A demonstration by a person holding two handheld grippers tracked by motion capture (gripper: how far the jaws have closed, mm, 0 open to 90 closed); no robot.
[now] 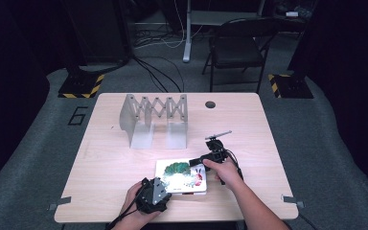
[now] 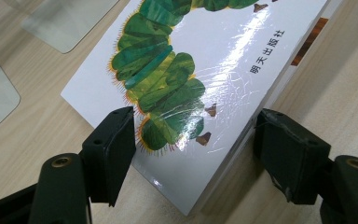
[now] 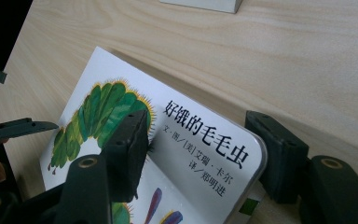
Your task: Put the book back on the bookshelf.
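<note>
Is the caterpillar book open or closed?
Closed. The book lies flat on the table with its whole front cover facing up, caterpillar and title showing, and no inside pages spread out.

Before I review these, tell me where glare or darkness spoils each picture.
Left gripper view: glare streaks across the glossy book cover. Right gripper view: the cover reads clearly, its near jaws soft-focused. High view: the table is lit, the room around it dark.

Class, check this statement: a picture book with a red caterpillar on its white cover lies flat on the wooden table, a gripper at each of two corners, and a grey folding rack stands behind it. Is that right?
Not quite: the caterpillar is green, not red, as the left gripper view shows. The rest holds: the book lies flat on the table, the left gripper and right gripper each straddle a corner, and the rack stands behind it.
</note>
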